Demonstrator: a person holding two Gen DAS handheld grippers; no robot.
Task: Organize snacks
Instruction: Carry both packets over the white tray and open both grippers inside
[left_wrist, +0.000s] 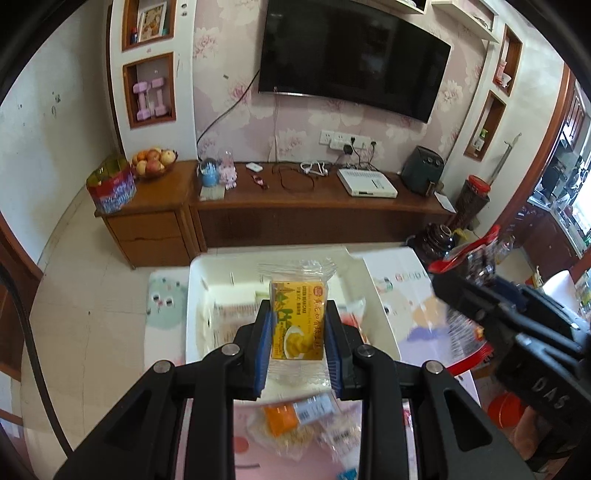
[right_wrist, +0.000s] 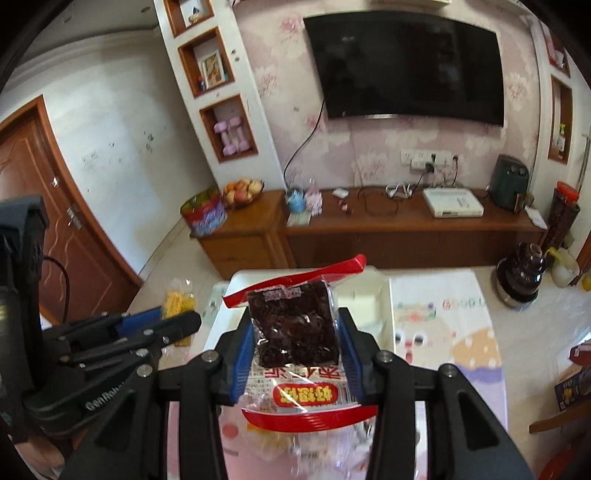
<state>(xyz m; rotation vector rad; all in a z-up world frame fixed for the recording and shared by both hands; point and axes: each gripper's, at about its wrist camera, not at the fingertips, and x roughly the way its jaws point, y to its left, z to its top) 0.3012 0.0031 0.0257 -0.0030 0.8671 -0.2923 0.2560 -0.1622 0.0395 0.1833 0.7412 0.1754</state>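
Left gripper (left_wrist: 297, 334) pinches yellow cake pack (left_wrist: 298, 320), right gripper (right_wrist: 295, 343) pinches dark snack bag (right_wrist: 293, 325); both above white bin (left_wrist: 197, 295), mid-carry; next: lower, release inside bin

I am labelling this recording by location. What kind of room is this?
Most likely a home living room: a television hangs on flowered wallpaper above a long wooden cabinet, which carries a fruit bowl.
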